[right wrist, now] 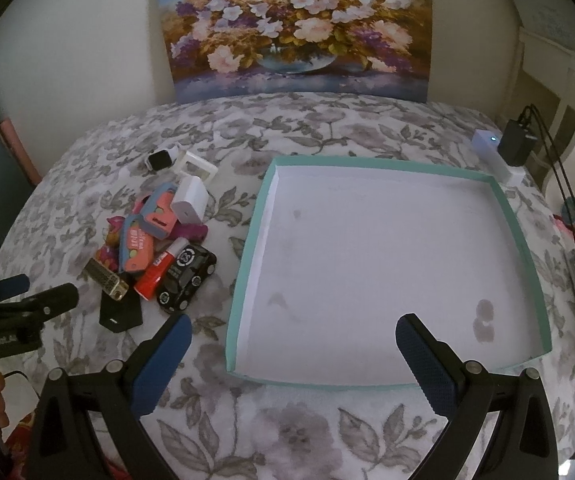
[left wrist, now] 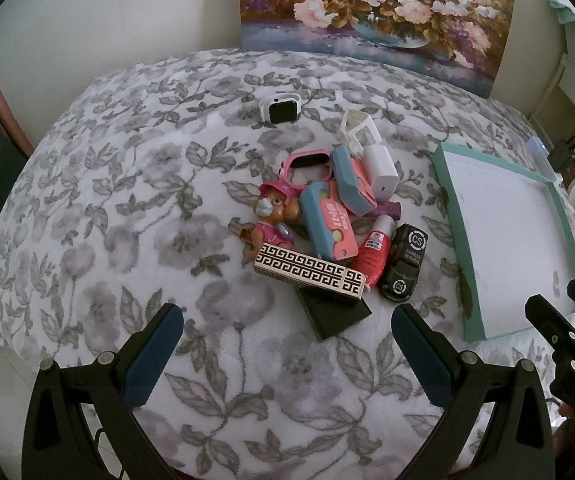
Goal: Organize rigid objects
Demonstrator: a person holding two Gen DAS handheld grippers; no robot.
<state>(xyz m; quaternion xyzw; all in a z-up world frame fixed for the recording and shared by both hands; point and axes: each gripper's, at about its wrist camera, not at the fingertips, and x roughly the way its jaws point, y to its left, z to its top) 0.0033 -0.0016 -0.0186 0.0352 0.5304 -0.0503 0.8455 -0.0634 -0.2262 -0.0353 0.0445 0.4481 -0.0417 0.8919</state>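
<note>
My left gripper [left wrist: 287,320] hung wide open before the toy pile [left wrist: 327,216]; my right gripper [right wrist: 293,330], equally wide, faced the tray [right wrist: 247,264].

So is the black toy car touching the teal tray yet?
Apart. In the right wrist view, a strip of floral blanket shows plainly between the black toy car and the left wall of the teal tray; the left wrist view shows that gap too.

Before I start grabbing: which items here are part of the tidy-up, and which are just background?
Job: teal-rimmed white tray; black toy car; red bottle; pink puppy figure; Greek-key patterned box.
Background: flower painting; black adapter.
</note>
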